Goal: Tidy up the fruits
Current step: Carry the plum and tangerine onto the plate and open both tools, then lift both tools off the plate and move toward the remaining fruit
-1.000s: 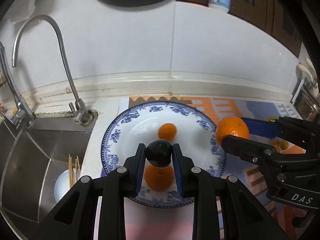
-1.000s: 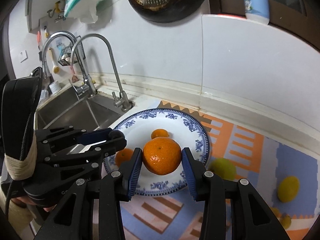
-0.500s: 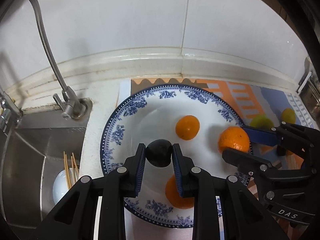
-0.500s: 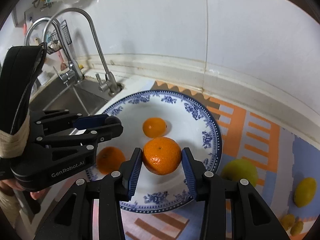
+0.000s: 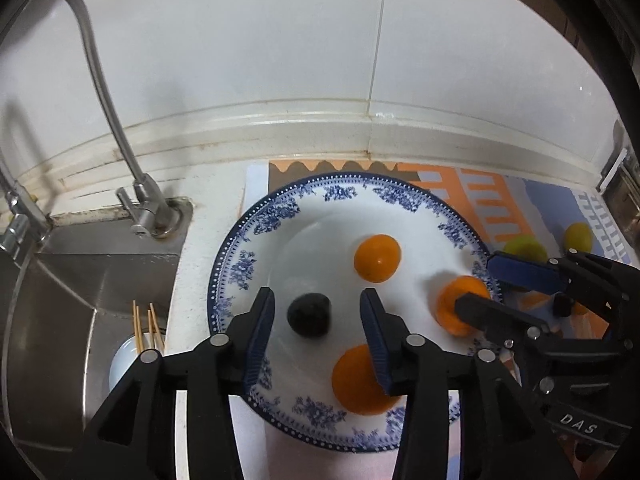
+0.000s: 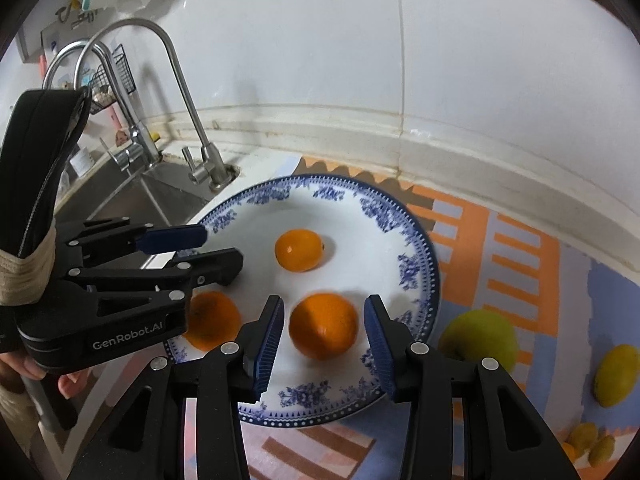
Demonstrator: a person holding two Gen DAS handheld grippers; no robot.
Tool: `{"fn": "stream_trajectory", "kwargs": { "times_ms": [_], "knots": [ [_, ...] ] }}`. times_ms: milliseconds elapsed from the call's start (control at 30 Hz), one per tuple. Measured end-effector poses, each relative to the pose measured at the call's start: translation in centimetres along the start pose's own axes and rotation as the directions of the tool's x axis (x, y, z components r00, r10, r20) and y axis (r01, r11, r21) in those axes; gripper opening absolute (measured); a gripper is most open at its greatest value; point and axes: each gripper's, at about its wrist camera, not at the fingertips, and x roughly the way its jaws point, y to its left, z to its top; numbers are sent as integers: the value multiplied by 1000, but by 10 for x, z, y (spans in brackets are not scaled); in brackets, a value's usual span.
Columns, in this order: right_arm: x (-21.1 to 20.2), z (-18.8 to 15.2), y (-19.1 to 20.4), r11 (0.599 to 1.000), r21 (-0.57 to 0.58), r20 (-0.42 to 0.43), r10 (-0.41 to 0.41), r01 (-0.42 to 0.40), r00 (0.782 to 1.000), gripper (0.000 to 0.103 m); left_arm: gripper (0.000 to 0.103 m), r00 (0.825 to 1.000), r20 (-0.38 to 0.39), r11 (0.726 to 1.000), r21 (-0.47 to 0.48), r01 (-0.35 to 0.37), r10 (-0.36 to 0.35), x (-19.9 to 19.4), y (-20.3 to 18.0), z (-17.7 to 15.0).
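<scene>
A blue-patterned white plate (image 5: 256, 232) (image 6: 416, 240) lies on the counter. My left gripper (image 5: 316, 320) is open, its jaws either side of a dark plum (image 5: 309, 315) resting on the plate. My right gripper (image 6: 323, 330) is open around a large orange (image 6: 323, 332) lying on the plate; this orange also shows in the left wrist view (image 5: 456, 304). Two more oranges lie on the plate, one in the middle (image 5: 377, 258) (image 6: 299, 255) and one at the near side (image 5: 360, 380) (image 6: 212, 326).
A sink (image 5: 80, 280) with a tall faucet (image 5: 116, 128) is left of the plate; a cup with chopsticks (image 5: 136, 352) stands in it. A green fruit (image 6: 478, 340) and yellow fruits (image 6: 616, 374) lie on the patterned mat (image 6: 520, 264) at right. The tiled wall is close behind.
Both grippers lowered toward the plate and opened. The left let go of the plum and the right let go of the large orange; both fruits now rest on the plate.
</scene>
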Motion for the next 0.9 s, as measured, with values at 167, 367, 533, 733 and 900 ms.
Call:
{"fn": "stream_trajectory", "kwargs": {
  "times_ms": [167,367,533,733,900],
  "knots": [
    [-22,2,-1,1000,5,50,-14,14,999,43,48,999,53,1000,-16,1,0,-25,-7,-2],
    [-58,3,-8,999,24,127,-44,41,991,49,57,991,134,1000,-7,-9,10,-62,-25,-4],
    [-89,1,-13,997,34,183,-72,67,980,49,64,983,184,1000,4,5,-6,-86,-44,-8],
    [-126,-9,-27,992,64,241,-121,108,963,57,73,967,252,1000,23,17,-22,-109,-70,-9],
    [-151,-19,-41,986,101,268,-157,134,950,57,75,961,271,998,49,38,-50,-119,-92,-10]
  ]
}}
